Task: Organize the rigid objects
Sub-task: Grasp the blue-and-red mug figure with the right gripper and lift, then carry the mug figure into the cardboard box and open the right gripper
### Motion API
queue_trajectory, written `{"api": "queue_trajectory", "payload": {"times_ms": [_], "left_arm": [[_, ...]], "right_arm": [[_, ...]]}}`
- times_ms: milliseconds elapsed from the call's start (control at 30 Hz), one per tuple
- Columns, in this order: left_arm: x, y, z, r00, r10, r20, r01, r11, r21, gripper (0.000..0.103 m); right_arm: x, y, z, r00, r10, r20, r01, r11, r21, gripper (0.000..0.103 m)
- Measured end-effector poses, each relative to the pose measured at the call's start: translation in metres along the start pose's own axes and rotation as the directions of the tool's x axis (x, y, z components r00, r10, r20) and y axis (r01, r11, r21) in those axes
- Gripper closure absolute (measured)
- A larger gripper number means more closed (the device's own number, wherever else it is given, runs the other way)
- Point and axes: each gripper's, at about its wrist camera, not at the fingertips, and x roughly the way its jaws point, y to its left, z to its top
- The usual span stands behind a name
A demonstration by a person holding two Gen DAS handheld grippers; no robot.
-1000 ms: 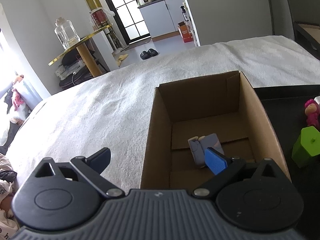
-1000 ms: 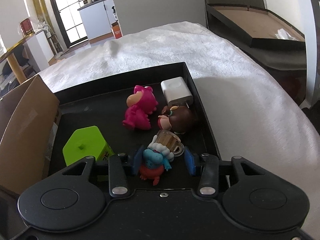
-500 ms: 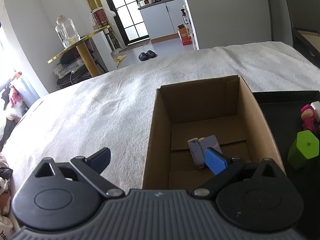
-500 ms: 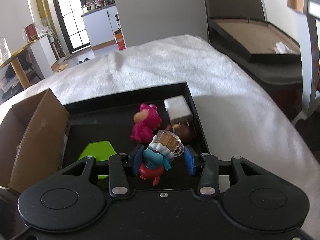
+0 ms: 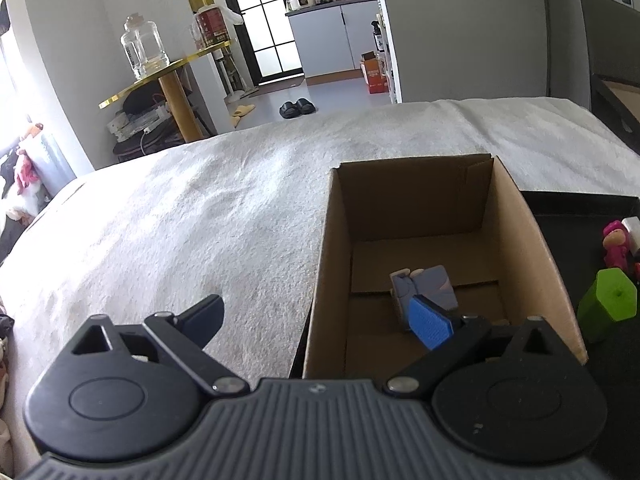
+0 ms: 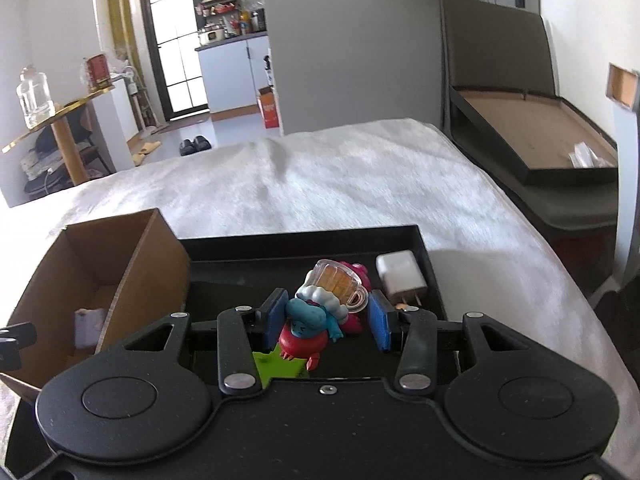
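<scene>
My right gripper point(image 6: 326, 318) is shut on a blue and red toy figure holding a clear orange mug point(image 6: 320, 312), lifted above the black tray point(image 6: 304, 246). In the tray lie a white charger point(image 6: 400, 280), a pink figure point(image 5: 614, 244) and a green block point(image 5: 610, 304). An open cardboard box point(image 5: 524, 236) stands left of the tray, with a grey-blue object point(image 5: 424, 288) on its floor. My left gripper point(image 5: 316, 318) is open and empty, its jaws straddling the box's left wall near the front.
Box and tray rest on a bed with a white blanket point(image 5: 180, 220). A gold side table with a glass jar point(image 5: 144, 50) stands far left. A dark bed frame point(image 6: 532, 152) lies to the right.
My right gripper has risen with the toy figure, lifting it off the tray. The left gripper has drawn up and back a little, still open.
</scene>
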Motion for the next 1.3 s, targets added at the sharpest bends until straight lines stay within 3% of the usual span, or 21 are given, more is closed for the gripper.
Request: {"api": "queue_trajectory", "payload": {"times_ms": [233, 400, 567, 700, 767, 833, 1300], "left_arm": [[0.002, 0.011, -0.004, 1.000, -0.016, 0.014, 0.016, 1.000, -0.021, 0.008], [0.007, 0.019, -0.009, 1.000, -0.031, 0.004, 0.031, 0.999, -0.036, 0.019], [0.013, 0.029, -0.015, 0.998, -0.056, -0.031, 0.054, 0.996, -0.077, 0.050], [0.015, 0.033, -0.018, 0.995, -0.091, -0.032, 0.087, 0.992, -0.090, 0.068], [0.015, 0.033, -0.020, 0.992, -0.123, -0.020, 0.121, 0.989, -0.085, 0.087], [0.014, 0.033, -0.021, 0.992, -0.124, -0.016, 0.122, 0.989, -0.085, 0.093], [0.010, 0.042, -0.023, 0.980, -0.197, 0.015, 0.197, 0.978, -0.061, 0.096]], "right_arm": [[-0.007, 0.022, 0.007, 1.000, 0.018, 0.024, -0.017, 0.999, -0.033, 0.060], [-0.013, 0.039, 0.010, 0.998, 0.050, 0.032, -0.048, 0.998, -0.044, 0.060], [-0.016, 0.055, 0.013, 0.996, 0.084, 0.032, -0.082, 0.995, -0.051, 0.060], [-0.018, 0.068, 0.013, 0.994, 0.104, 0.032, -0.101, 0.992, -0.077, 0.060], [-0.019, 0.075, 0.012, 0.992, 0.119, 0.031, -0.116, 0.989, -0.093, 0.060], [-0.019, 0.082, 0.010, 0.991, 0.134, 0.030, -0.130, 0.985, -0.114, 0.060], [-0.019, 0.131, 0.007, 0.968, 0.249, 0.025, -0.234, 0.935, -0.267, 0.060]]}}
